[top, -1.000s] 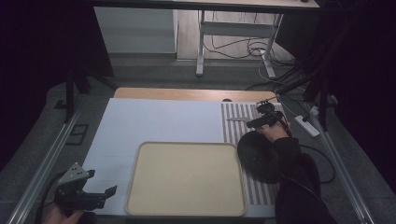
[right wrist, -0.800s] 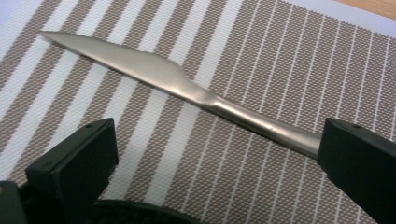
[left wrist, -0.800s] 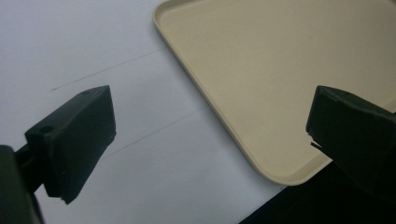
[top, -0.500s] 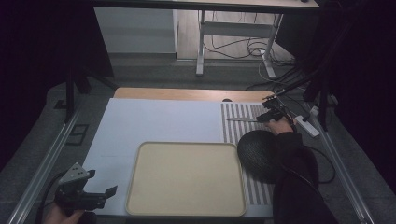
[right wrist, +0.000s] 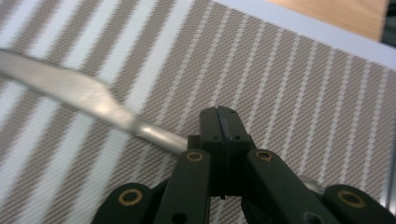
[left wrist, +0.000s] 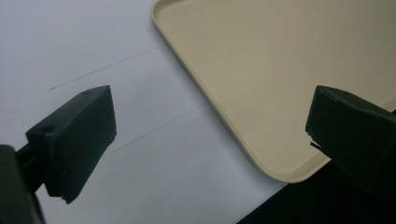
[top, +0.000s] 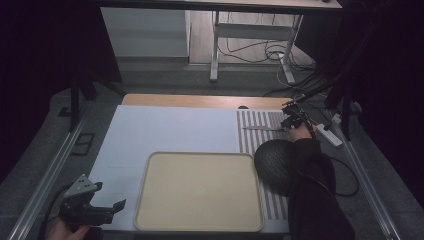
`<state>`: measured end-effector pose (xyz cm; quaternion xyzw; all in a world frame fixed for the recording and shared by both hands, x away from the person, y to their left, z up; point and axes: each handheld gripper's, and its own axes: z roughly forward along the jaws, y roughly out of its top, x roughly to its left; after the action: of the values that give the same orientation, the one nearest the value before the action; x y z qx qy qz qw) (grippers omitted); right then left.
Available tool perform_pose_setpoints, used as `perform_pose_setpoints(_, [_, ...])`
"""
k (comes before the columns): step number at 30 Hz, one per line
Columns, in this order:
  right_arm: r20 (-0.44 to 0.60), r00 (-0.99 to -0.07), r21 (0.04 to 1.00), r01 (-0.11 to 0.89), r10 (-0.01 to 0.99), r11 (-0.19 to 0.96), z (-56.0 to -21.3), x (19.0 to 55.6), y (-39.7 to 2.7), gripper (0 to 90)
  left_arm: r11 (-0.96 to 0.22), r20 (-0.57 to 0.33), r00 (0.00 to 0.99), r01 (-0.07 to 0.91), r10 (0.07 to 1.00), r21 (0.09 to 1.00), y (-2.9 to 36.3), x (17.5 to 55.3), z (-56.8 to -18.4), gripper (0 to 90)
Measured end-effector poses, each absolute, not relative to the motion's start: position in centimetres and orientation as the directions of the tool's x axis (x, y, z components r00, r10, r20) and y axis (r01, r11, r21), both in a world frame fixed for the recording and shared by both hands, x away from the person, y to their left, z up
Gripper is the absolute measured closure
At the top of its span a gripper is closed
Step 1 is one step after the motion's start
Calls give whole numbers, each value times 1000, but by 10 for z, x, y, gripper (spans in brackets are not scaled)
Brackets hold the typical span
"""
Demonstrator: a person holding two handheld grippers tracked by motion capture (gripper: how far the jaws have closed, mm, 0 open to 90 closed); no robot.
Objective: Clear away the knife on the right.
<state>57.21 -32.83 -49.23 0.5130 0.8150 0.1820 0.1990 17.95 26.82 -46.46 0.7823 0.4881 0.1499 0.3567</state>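
Fingers of the right gripper have just been closing and now sit pressed together – the right gripper view shows the knife handle passing under the closed tips, so the knife looks clamped, though the contact itself is hidden beneath the jaws.

Key relation: the knife lies flat on the striped placemat at the far right of the worktop, long axis running left–right, blade pointing left toward the middle and handle end at the right under the gripper. The right hand is on it; the left gripper sits well apart at the near left corner, fingers wide apart and holding nothing, looking at the near left corner of the beige tray. The tray is bare. A dark round bowl-like thing sits on the placemat between knife and tray, just right of the tray's far right corner.

Judgement: any carry to the tray goes near and left, and the blade would swing past that dark object – lift first.

Versus a second ago: the right gripper has moved farther right and away along the placemat to the handle end, and its fingers were spread then. Left gripper unchanged; knife, tray and dark object lie where they did.
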Motion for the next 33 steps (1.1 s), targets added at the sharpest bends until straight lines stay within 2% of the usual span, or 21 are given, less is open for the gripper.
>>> perform_pose_setpoints(2, [-178,-383,486,767,906,420,-497,573,-333,900,-272,-111,480,655,870,705,268,179,-465,27])
perform_pose_setpoints(5, [-176,-393,467,774,903,428,-497,572,-338,900,-270,-111,478,656,871,705,268,179,-464,27])
perform_pose_setpoints(10, [-91,-410,393,823,908,411,-491,564,-352,900,-267,-112,477,655,872,707,268,178,-464,27])
perform_pose_setpoints(16, [-15,-477,272,844,879,463,-486,551,-358,900,-278,-104,481,654,870,704,267,179,-464,27])
perform_pose_setpoints(21, [-37,-479,281,837,877,469,-483,550,-357,900,-279,-103,482,655,870,702,267,179,-464,28])
perform_pose_setpoints(22, [-36,-471,301,836,881,459,-480,551,-357,861,-278,-104,482,655,870,703,267,179,-464,28])
perform_pose_setpoints(24, [-20,-454,366,826,891,430,-473,552,-356,727,-277,-106,481,655,870,703,267,179,-464,28])
perform_pose_setpoints(25, [-20,-455,383,819,890,427,-471,552,-355,629,-275,-107,480,656,871,703,267,180,-464,28])
perform_pose_setpoints(26, [0,-453,395,819,892,416,-470,554,-349,459,-275,-107,480,656,871,703,267,179,-464,28])
perform_pose_setpoints(27, [0,-453,395,819,892,416,-470,554,-349,459,-275,-107,480,655,871,703,267,179,-464,28])
perform_pose_setpoints(28, [8,-464,387,819,886,425,-472,556,-343,312,-277,-105,481,655,870,703,267,179,-464,28])
perform_pose_setpoints(29, [8,-464,387,819,886,425,-472,556,-343,312,-277,-105,481,655,870,703,267,179,-464,28])
perform_pose_setpoints(30, [-4,-463,392,814,886,428,-475,557,-337,204,-277,-104,481,655,871,703,267,179,-464,28])
perform_pose_setpoints(33, [-9,-458,382,820,889,426,-478,560,-329,24,-276,-107,481,655,870,704,267,179,-464,28])
